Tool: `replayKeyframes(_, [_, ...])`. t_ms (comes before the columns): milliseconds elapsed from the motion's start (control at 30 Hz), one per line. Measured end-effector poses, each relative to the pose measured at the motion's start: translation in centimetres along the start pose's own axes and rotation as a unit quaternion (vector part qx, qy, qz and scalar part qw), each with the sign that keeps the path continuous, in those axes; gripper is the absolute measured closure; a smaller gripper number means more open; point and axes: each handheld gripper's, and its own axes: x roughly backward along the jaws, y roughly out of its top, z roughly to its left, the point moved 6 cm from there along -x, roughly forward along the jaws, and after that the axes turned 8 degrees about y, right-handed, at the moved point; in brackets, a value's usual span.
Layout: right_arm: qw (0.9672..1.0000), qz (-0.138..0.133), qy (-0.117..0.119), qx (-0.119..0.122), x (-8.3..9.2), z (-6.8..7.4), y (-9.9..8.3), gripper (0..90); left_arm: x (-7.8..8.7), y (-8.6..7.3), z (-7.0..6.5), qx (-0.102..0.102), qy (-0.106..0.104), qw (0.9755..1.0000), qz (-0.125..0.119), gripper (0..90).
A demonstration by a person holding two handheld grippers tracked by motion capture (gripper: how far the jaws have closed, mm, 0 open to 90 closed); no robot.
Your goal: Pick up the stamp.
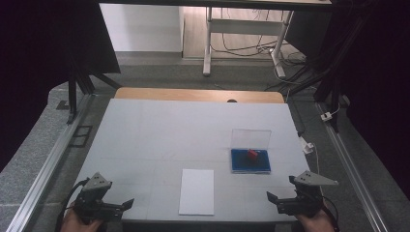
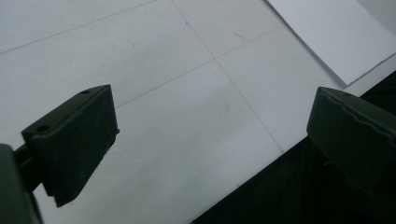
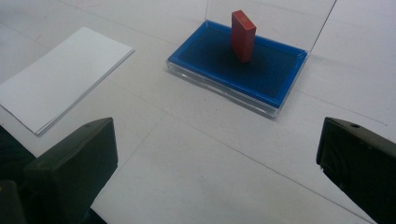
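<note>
Two grippers, left gripper (image 1: 126, 205) and right gripper (image 1: 273, 201), gape wide and empty at lower frame corners. Red block (image 1: 252, 154) stands upright in blue tray (image 1: 238, 167), right of centre. Risk: clipping the clear lid (image 1: 250, 137) topples it.

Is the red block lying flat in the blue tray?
No, the red block stands upright on the blue tray.
</note>
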Motion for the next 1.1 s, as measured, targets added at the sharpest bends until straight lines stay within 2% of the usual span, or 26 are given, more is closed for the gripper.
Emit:
replayKeyframes(200, [1.0,0.006,0.003,0.002,-0.15,0.1,0.0,0.0,0.23,-0.03,0.03,0.003,-0.005,0.9999,-0.01,0.8])
replayKeyframes(433, [0.9999,0.01,0.008,0.002,-0.28,0.13,0.01,0.0,0.26,-0.05,-0.18,-0.01,0.002,0.9999,-0.011,0.4])
replayKeyframes(767, [0.9999,0.008,0.01,0.002,-0.27,0.15,0.04,0.0,0.4,-0.06,-0.01,0.001,-0.014,0.9997,-0.018,0.0])
replayKeyframes(833, [0.9999,0.011,0.01,0.008,-0.27,0.23,0.05,0.0,0.37,-0.07,0.01,0.002,-0.017,0.9997,-0.017,0.0])
replayKeyframes(1100, [0.9999,0.002,0.007,0.01,-0.03,0.38,0.52,0.0,0.3,-0.09,-0.03,-0.002,-0.015,0.9998,-0.013,0.1])
